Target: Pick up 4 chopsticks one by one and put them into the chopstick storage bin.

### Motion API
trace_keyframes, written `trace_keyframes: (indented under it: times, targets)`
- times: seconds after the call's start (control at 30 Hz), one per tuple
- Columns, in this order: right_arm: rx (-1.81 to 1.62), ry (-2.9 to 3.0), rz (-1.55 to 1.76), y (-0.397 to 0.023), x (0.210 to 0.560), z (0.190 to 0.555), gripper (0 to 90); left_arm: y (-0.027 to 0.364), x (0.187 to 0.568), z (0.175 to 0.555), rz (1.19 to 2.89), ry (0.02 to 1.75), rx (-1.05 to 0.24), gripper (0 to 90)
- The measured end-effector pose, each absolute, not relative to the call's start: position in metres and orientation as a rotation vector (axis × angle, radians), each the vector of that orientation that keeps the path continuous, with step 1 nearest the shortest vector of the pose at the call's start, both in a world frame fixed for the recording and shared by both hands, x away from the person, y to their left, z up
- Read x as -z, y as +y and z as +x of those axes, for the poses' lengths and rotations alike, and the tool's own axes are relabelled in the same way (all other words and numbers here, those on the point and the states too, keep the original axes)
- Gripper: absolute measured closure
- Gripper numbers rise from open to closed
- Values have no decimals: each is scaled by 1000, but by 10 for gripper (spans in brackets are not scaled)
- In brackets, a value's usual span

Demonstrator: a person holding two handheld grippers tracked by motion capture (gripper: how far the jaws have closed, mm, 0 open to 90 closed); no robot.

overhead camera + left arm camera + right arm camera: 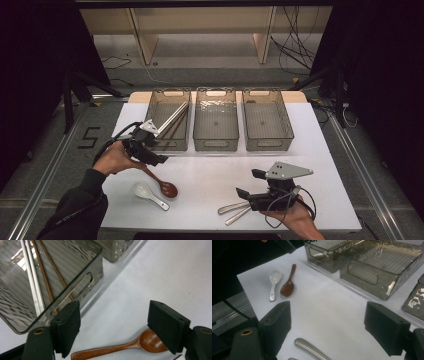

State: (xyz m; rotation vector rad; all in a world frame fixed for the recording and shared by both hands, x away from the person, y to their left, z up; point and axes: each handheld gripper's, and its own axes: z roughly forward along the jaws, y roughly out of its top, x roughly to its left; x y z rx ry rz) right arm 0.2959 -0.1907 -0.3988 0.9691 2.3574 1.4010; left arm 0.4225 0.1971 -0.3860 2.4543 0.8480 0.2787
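On the white table (210,175) the job looks like sorting cutlery into the three smoky plastic bins at the far edge. The left bin (169,143) already holds chopsticks (172,121), a pale pair and a brown pair, lying lengthwise.

The left gripper (156,159) hangs just at the near rim of that bin, at about 9 o'clock from the table's middle. Its fingers (66,326) stand wide apart with nothing between them, which reads as a drop-off finished and the hand free for the next piece. The brown wooden spoon (161,182) lies just below it, at its 5 o'clock, with the white ceramic spoon (148,194) beside it on the left, the two near but apart.

The likely next move is a grasp on the wooden spoon: lower the gripper, bring the fingers either side of the handle rather than the bowl, and close.

At 4 o'clock from the middle, the right gripper (248,184) rests low by the near edge, fingers (384,326) spread and empty. Two metal spoons (235,211) lie just at its 7 o'clock, handles pointing toward it.
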Motion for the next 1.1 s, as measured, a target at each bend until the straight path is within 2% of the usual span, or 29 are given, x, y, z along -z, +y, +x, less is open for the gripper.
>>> trace_keyframes:
  times: [1.1]
  targets:
    - [-1399, 2363, 974, -191, 399, 296, 227, 194, 413, 403, 2663, 699, -281, 230]
